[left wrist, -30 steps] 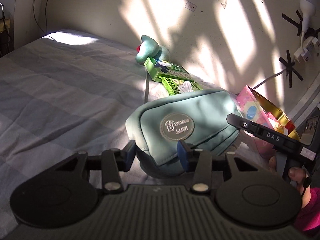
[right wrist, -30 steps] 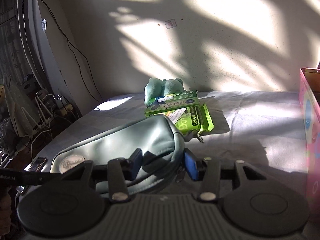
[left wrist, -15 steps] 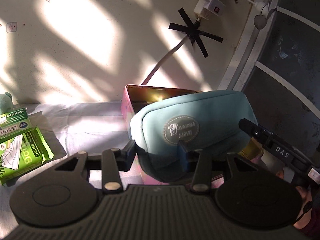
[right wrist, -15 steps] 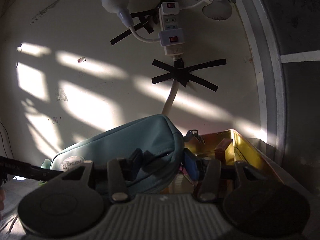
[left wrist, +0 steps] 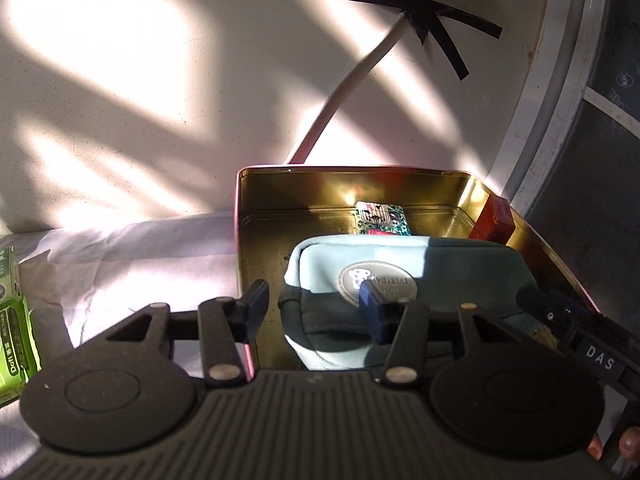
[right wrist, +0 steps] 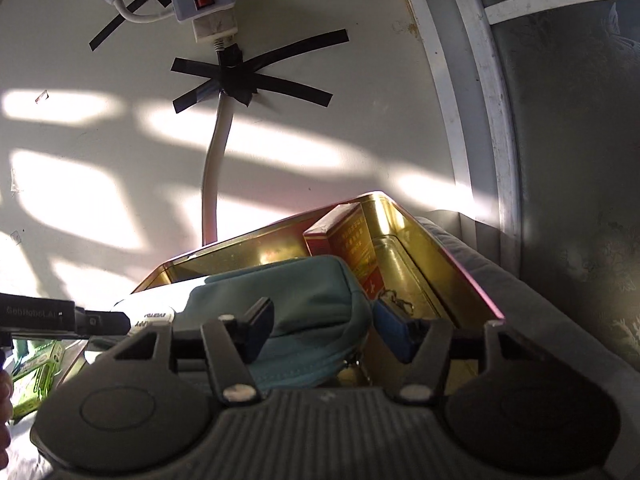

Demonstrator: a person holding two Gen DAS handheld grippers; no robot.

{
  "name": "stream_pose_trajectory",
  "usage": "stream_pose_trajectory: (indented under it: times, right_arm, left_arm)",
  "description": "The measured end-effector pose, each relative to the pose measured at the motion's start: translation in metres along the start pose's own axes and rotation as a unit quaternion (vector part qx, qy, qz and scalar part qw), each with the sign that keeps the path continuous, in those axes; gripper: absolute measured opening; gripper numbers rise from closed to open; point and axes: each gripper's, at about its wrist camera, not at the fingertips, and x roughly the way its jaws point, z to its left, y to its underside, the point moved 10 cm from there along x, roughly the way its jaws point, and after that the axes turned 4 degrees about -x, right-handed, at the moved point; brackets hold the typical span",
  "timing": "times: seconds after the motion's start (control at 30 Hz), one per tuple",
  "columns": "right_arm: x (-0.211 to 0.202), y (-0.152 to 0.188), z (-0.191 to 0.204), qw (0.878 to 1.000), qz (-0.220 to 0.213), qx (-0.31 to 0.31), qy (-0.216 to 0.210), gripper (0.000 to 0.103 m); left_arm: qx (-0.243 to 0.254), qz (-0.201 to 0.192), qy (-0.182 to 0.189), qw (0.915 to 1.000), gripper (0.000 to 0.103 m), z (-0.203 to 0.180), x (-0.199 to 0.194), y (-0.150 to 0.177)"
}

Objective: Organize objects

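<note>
your left gripper (left wrist: pixel 312 306) had spread wide, no longer pinching the teal pouch (left wrist: pixel 400 280), which lay inside the gold tin (left wrist: pixel 256 248). your right gripper (right wrist: pixel 322 328) also stood parted around the pouch's end, beside a red box (right wrist: pixel 352 240).

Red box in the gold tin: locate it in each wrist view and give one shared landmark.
Left wrist: the red box leans at the tin's far right corner, above the teal pouch.
Right wrist: red box upper centre, behind the pouch.
Shared landmark: black tape cross on the wall.
</note>
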Motion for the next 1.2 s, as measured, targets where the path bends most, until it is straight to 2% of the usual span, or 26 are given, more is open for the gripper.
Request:
stream_pose_trajectory:
  times: [0.07, 0.2, 0.3, 0.47, 0.7, 0.77, 0.97, 1.2]
  right_arm:
    - [-0.011, -0.003, 0.004, 1.000, -0.024, -0.007, -0.001, 0.072]
    - [-0.041, -0.015, 0.010, 0.997, -0.078, -0.015, 0.004, 0.072]
    - [-0.057, -0.013, 0.022, 0.995, -0.093, -0.021, -0.009, 0.071]
    - [-0.079, -0.002, 0.056, 0.995, -0.088, -0.031, -0.047, 0.068]
    - [-0.105, 0.015, 0.092, 0.994, -0.075, -0.028, -0.073, 0.068]
    - [-0.108, 0.020, 0.098, 0.994, -0.066, -0.025, -0.079, 0.068]
    - [-0.113, 0.025, 0.125, 0.993, -0.053, -0.036, -0.096, 0.068]
    - [-0.120, 0.040, 0.173, 0.988, -0.047, -0.071, -0.128, 0.068]
  left_arm:
    - [-0.011, 0.000, 0.007, 0.9999, 0.053, 0.003, -0.007, 0.000]
    - [-0.012, -0.014, 0.017, 0.9997, 0.053, 0.006, -0.036, 0.009]
    - [0.009, -0.032, 0.021, 0.9992, 0.053, 0.001, -0.064, 0.021]
    - [0.047, -0.051, 0.023, 0.9973, 0.055, -0.003, -0.098, 0.045]
    - [0.078, -0.052, 0.026, 0.9953, 0.056, 0.010, -0.120, 0.075]
    - [0.081, -0.056, 0.032, 0.9946, 0.060, 0.016, -0.128, 0.081]
    - [0.065, -0.064, 0.023, 0.9956, 0.063, 0.053, -0.138, 0.094]
    - [0.016, -0.067, -0.030, 0.9972, 0.063, 0.124, -0.137, 0.107]
